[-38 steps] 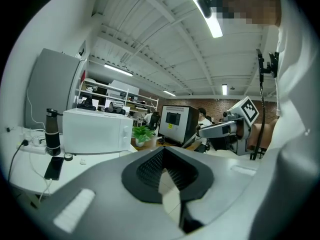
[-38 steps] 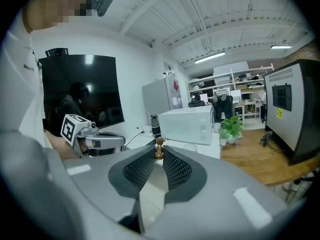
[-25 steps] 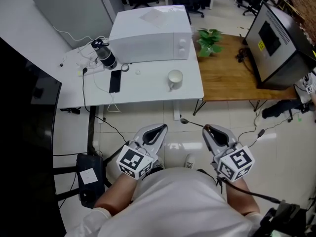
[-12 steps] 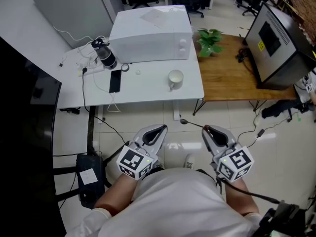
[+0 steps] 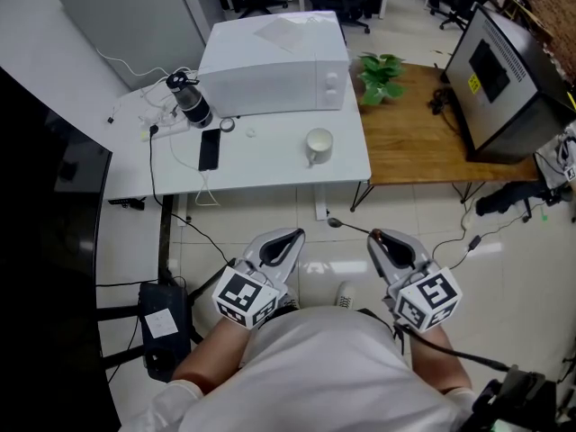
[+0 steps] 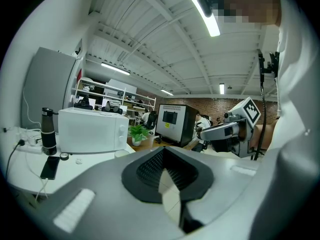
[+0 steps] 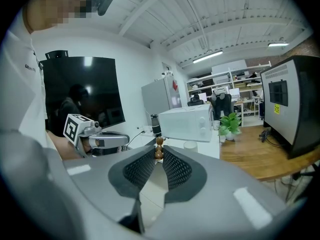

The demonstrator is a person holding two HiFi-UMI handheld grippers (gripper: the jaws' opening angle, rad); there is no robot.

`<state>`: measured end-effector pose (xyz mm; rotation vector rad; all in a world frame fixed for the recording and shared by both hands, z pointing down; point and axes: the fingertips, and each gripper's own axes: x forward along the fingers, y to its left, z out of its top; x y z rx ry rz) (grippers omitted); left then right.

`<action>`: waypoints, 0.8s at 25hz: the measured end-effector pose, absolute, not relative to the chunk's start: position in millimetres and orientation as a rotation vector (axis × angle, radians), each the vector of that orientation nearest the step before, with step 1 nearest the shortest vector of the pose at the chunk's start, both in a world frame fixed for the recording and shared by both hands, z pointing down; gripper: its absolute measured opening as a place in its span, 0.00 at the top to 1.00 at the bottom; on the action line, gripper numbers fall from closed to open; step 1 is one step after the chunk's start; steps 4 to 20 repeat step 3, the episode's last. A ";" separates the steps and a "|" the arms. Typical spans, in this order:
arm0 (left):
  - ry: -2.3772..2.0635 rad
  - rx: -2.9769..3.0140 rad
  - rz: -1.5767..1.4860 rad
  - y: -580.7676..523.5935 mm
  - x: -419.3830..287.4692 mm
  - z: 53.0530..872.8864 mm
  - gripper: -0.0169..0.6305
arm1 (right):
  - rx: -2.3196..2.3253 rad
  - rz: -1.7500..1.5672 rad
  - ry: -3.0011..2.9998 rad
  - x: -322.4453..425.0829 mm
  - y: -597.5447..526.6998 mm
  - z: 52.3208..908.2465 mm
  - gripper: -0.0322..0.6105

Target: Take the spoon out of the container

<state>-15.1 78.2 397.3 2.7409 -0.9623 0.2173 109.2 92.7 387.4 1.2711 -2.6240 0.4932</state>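
Note:
My right gripper (image 5: pixel 376 234) is shut on the brown, beaded handle of a spoon (image 5: pixel 346 225). The spoon's metal bowl sticks out to the left over the floor. In the right gripper view the handle end (image 7: pixel 159 148) shows between the pads at the tip of the right gripper (image 7: pixel 159 155). The white cup (image 5: pixel 319 142) stands on the white table (image 5: pixel 270 165), far ahead of both grippers; it also appears as the cup (image 7: pixel 190 145) beyond my jaws. My left gripper (image 5: pixel 295 232) (image 6: pixel 162 153) is shut with nothing in it, beside the right one and close to my body.
On the white table stand a white microwave (image 5: pixel 274 61), a dark bottle (image 5: pixel 191 99) and a black phone (image 5: pixel 209 148). A wooden table (image 5: pixel 423 133) to the right carries a potted plant (image 5: pixel 382 75) and a black monitor (image 5: pixel 504 79). Cables run across the tiled floor.

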 end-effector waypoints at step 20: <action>-0.964 2.740 0.215 78.1 -14.6 396.1 0.97 | 1.273 0.490 -2.622 110.1 93.3 386.6 0.86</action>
